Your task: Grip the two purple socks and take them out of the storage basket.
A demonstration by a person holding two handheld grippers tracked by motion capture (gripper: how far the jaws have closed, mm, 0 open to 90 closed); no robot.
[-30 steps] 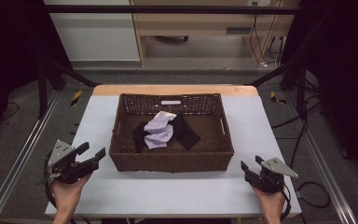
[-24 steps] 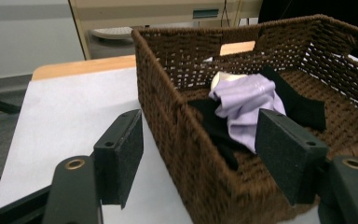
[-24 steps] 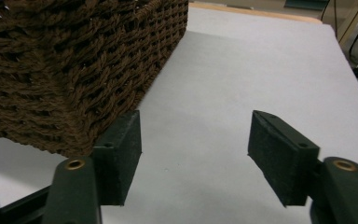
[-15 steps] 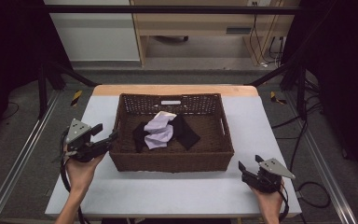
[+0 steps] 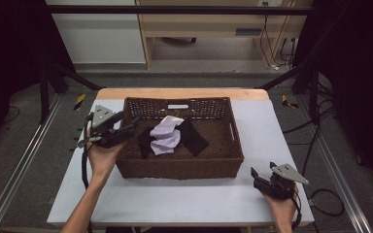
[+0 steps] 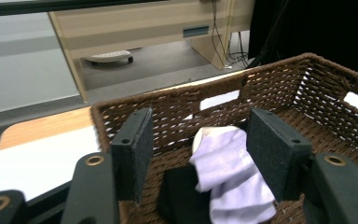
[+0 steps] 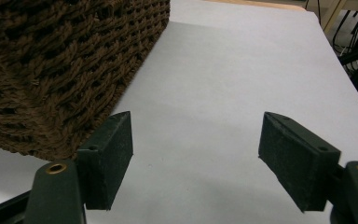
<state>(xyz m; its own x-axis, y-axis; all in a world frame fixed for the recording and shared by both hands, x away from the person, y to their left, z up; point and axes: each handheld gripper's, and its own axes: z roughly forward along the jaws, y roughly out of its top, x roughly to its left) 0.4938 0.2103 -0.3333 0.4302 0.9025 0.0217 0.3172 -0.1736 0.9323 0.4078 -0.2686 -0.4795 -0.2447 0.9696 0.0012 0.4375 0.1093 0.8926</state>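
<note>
Left gripper (image 5: 128, 127) is hanging over the left rim of the dark brown woven wicker basket (image 5: 179, 170), jaws spread wide and gripping nothing. I'm seeing a crumpled pale lilac cloth (image 6: 230, 175) lying inside on what looks like a black fabric piece (image 6: 179, 200). Right gripper (image 5: 256, 177) is sitting released on the white table (image 7: 242, 84), just beside the basket's corner.

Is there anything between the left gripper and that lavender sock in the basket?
Nothing visible blocks it. The left gripper is at the left rim of the basket, jaws open and pointing in. The lavender sock lies straight ahead on top of a black cloth, uncovered.
</note>
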